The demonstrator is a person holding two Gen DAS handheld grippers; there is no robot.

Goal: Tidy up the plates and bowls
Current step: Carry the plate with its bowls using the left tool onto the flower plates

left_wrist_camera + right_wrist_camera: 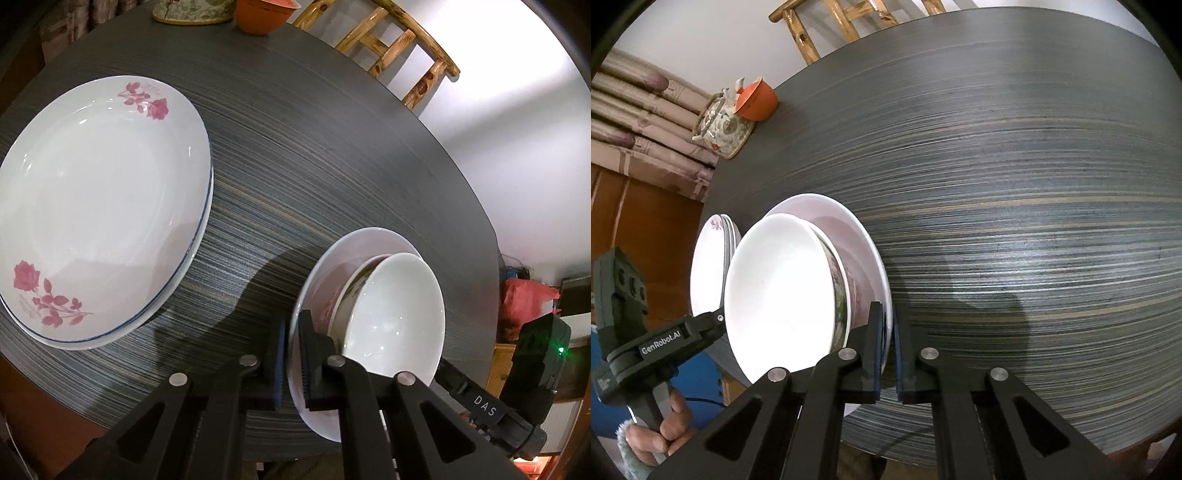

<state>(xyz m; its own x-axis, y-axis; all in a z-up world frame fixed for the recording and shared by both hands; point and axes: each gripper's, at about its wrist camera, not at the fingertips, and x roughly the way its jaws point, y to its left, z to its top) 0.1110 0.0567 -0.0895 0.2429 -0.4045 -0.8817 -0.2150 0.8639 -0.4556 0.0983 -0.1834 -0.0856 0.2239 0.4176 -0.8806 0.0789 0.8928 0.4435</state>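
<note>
Between the two claws sits one small plate [369, 240] carrying nested bowls. The left claw [291, 362] is pinching the near rim of this plate, one pad under the rim and one above it. The right claw [886, 354] is pinching the opposite rim in the same way; its blue-faced pads stand close together with the plate edge between them. The left claw also shows in the right wrist view at lower left, with the person's hand [665, 432] on its handle.

On the small plate, a white bowl [395, 314] sits inside a second bowl [839, 291] with a floral outer wall. Whether the plate rests on the tabletop [314, 147] or is just raised cannot be told.

Farther left on the tabletop lies a stack of larger plates [99, 210]: a rose-printed plate on top of a blue-rimmed plate. This stack is well apart from the held plate. At the far edge stand a floral teapot [724, 125] and an orange bowl [757, 99], with a wooden chair [399, 48] beyond.

Step in hand, by judgement: a two-claw carry of the small plate and its bowls, probably toward the larger stack. The next move calls for equal height at both claws, a level plate, and constant pinch pressure, so the bowls do not slide.
</note>
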